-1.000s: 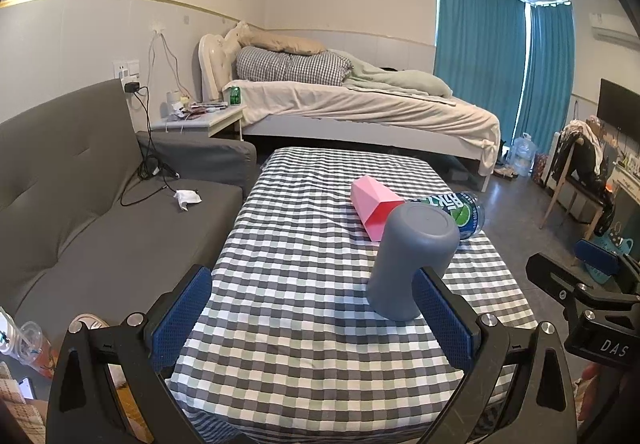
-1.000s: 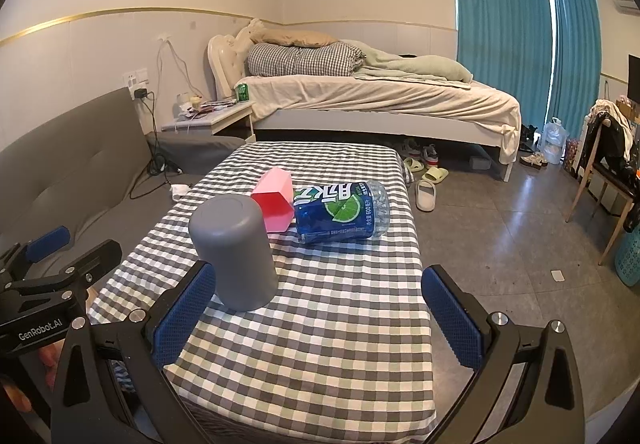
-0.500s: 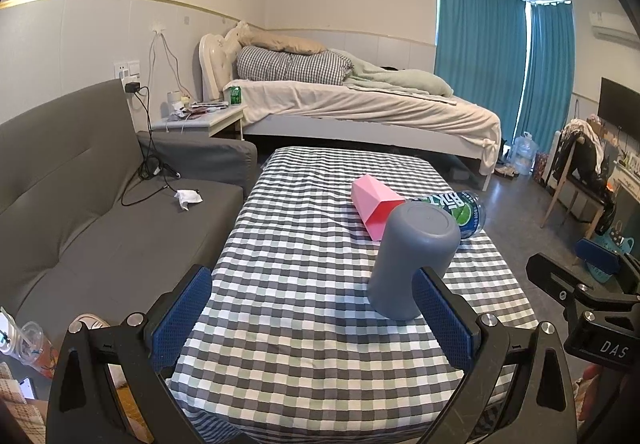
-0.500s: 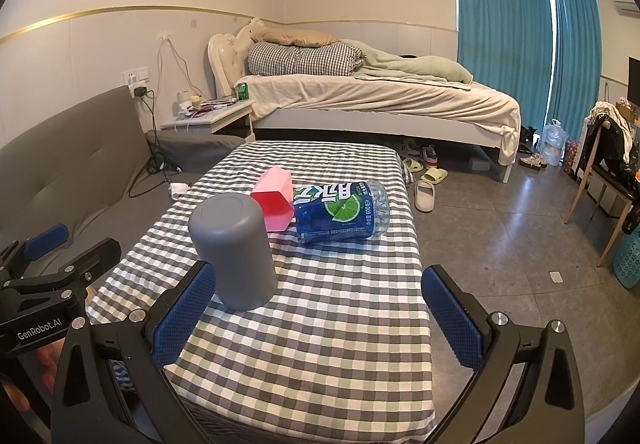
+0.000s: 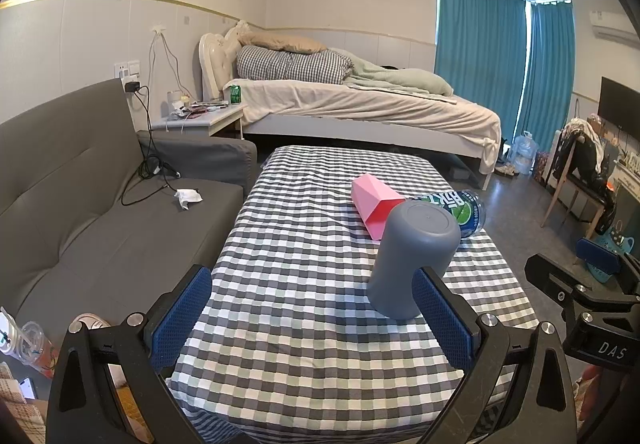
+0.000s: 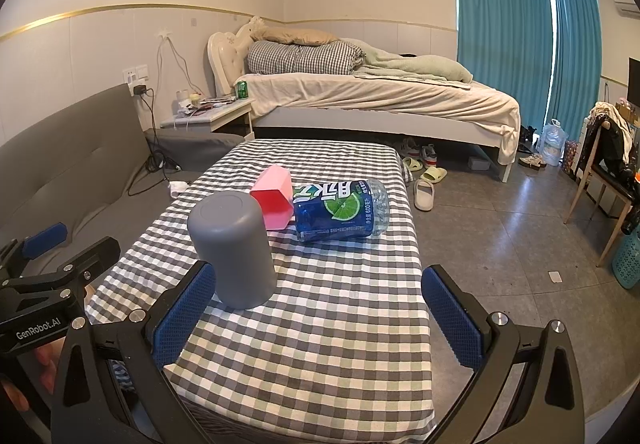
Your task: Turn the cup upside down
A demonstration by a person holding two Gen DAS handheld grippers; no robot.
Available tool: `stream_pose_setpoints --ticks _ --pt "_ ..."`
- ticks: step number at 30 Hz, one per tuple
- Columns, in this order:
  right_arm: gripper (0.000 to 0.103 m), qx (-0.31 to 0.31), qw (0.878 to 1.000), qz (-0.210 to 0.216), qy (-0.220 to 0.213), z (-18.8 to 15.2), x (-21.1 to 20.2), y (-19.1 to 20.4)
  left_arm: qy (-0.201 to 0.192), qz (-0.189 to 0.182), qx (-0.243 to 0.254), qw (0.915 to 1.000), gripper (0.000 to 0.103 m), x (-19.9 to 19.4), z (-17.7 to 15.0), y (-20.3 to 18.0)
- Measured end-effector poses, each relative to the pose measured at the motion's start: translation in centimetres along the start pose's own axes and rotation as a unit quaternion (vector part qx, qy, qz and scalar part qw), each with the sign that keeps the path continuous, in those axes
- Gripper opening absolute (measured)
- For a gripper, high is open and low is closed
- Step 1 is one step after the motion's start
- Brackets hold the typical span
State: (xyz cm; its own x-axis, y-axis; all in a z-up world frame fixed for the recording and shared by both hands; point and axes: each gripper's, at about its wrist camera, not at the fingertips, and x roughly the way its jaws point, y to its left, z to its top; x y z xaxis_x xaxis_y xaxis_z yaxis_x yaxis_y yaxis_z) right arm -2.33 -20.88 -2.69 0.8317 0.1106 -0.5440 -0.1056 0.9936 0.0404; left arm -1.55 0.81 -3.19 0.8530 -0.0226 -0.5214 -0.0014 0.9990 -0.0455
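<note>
No shift: cup [image 5: 412, 260] (near table edge)

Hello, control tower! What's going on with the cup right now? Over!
Both tools, left and right, open, empty. Grey cup stands mouth-down on checked table. Pink box, bottle lie behind it.

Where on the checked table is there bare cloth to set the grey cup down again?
Bare cloth: the table's near half, right of the grey cup and short of the bottle; the sofa-side strip; the far end towards the bed. Crowded: behind the cup, where the pink box and the lying bottle touch.
</note>
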Motion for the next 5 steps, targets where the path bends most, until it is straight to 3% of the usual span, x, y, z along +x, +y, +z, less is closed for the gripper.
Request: stream_pose_setpoints --ticks 5 --pt "0.103 -0.002 1.0 -0.001 0.001 -0.08 0.05 -0.19 0.001 -0.002 0.006 1.0 0.103 -0.03 -0.15 -0.18"
